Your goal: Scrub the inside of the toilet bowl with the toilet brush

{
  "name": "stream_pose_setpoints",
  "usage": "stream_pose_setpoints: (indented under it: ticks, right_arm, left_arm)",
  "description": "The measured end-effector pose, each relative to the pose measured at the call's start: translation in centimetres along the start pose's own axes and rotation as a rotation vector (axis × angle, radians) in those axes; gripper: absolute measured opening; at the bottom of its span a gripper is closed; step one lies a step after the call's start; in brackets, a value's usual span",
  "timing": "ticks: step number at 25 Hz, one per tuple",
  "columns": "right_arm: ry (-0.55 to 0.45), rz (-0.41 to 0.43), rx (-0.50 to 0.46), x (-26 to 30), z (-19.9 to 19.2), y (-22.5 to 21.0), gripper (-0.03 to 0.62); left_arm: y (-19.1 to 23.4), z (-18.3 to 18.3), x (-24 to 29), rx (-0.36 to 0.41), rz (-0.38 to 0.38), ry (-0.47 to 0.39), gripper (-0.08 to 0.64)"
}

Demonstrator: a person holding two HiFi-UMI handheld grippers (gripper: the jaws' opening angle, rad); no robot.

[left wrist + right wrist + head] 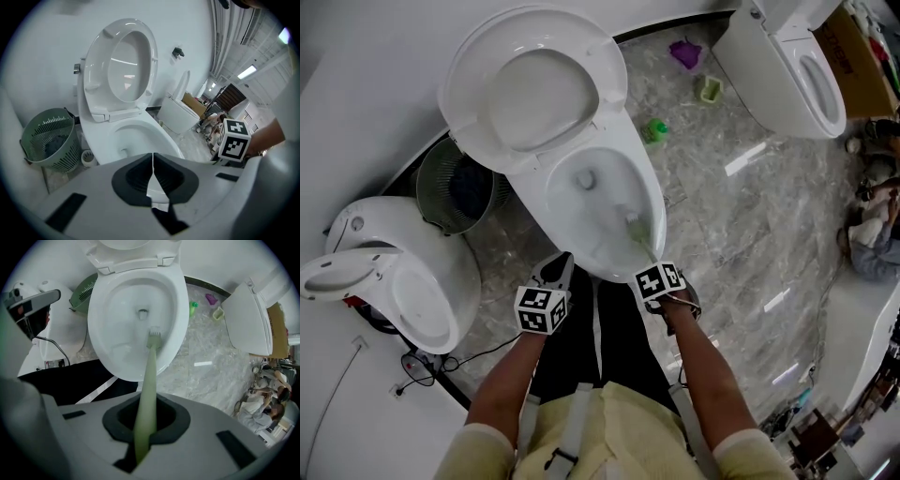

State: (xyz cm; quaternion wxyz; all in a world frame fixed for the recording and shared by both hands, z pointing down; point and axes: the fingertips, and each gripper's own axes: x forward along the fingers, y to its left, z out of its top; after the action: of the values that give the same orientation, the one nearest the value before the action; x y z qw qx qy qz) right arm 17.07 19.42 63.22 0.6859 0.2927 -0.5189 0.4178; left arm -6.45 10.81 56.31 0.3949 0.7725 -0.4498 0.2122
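While the right gripper [145, 427] clamps its jaws on the pale green handle of the toilet brush [150, 376], the brush runs straight ahead from it and down into the toilet bowl [98, 324]. Its bristle head sits against the inner wall on the near right side, short of the drain hole [143, 313]. Beyond the bowl the seat and lid [534, 89] stand tipped up, so the opening is uncovered. Just left of the right gripper, the left gripper [153, 180] hangs at the bowl's near rim with its jaws pressed together on nothing, apart from the handle. Further left of it sit a green mesh waste basket [49, 138] and a second white toilet [394, 281], with a cable [422, 366] on the floor beside that. To the right of the right gripper spreads the grey marble floor [741, 216]. Small green and purple objects [685, 52] lie there near a third toilet [792, 66], and a person [872, 234] sits at the far right edge.
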Motion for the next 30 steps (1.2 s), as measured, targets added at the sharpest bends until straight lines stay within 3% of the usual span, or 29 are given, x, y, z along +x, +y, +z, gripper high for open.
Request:
stream_pose_setpoints:
  ticks: [7,15,30]
  right_arm:
    - [0.037,0.027,-0.056,0.5,-1.5,2.0,0.028]
    - [0.055,0.115,-0.105,0.7,-1.7,6.2,0.028]
    - [-0.027,0.207,-0.235,-0.6,5.6,10.3,0.028]
  left_arm:
    - [0.1,-0.3,-0.8,-0.019,0.023,-0.009,0.015]
    - [0.9,-0.7,-1.8,-0.049,0.05,-0.024,0.015]
    - [3.4,-1.4,-3.0,-0.109,0.102,-0.036,0.015]
